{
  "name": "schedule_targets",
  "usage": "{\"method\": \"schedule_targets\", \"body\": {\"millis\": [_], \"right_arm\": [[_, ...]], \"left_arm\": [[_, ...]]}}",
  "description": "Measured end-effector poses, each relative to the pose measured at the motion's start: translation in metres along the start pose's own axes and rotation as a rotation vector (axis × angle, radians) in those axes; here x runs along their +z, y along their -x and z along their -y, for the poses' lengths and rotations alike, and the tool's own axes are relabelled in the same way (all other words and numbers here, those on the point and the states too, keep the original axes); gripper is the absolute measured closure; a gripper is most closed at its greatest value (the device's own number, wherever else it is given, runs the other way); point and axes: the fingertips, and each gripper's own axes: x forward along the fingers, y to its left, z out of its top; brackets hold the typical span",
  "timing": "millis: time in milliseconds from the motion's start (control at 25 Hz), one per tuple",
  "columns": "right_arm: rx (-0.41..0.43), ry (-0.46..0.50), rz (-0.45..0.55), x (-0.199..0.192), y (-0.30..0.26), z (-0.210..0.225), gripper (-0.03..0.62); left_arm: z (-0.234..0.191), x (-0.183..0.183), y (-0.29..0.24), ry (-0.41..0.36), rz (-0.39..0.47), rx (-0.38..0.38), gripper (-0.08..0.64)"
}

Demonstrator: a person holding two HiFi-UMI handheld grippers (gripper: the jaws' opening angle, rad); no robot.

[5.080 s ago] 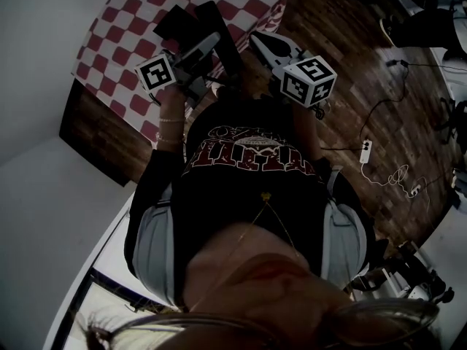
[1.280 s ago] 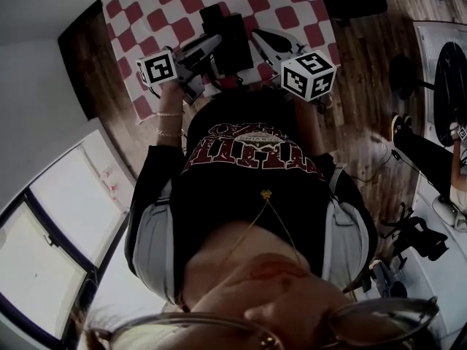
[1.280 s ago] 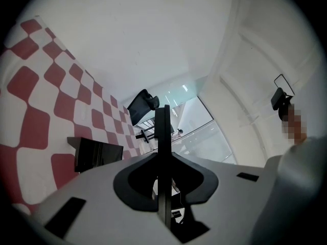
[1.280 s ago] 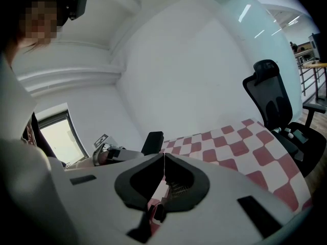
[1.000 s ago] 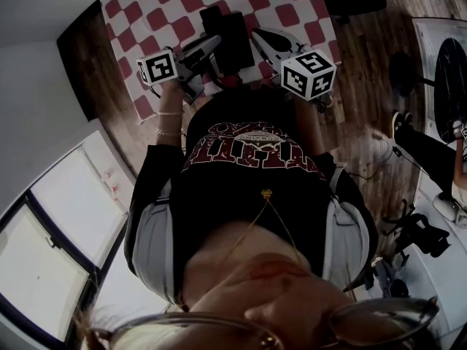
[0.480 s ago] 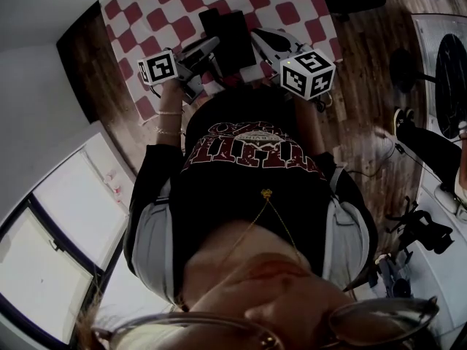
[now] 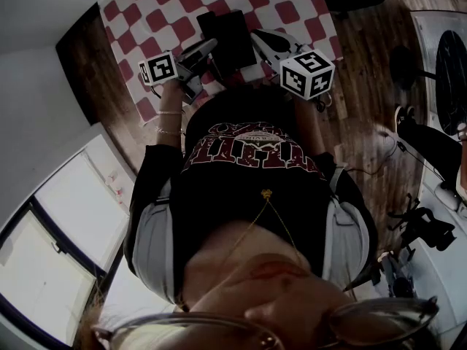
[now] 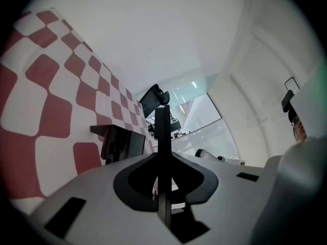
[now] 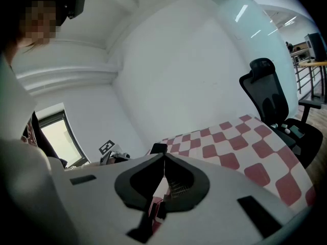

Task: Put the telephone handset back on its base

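One checkered table [image 7: 168, 13] fills the head view's top, wood floor [image 7: 357, 64] past its left and right edges, with free cloth above one black phone base [image 7: 235, 39] at upper centre. Two grippers flank it: the left gripper [image 7: 211, 44] is clenched on what seems the thin black handset [image 8: 162, 137], and the right gripper [image 7: 255, 35] is clamped shut, empty

The person's black T-shirt [image 7: 248, 195] bears red-and-white lettering, upside down and too blurred to read. The white cube [image 7: 159, 68] on the left gripper [image 7: 210, 46] and the white cube [image 7: 308, 74] on the right gripper [image 7: 259, 39] carry only black square codes.
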Motion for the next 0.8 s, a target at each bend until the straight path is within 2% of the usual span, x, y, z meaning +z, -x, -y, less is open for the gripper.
{"method": "schedule_targets", "body": {"millis": [800], "right_arm": [[-0.027, -0.018, -0.001, -0.007, 0.000, 0.003, 0.572]], "left_arm": [[-0.033, -0.011, -0.004, 0.060, -0.048, 0.032, 0.479]]}}
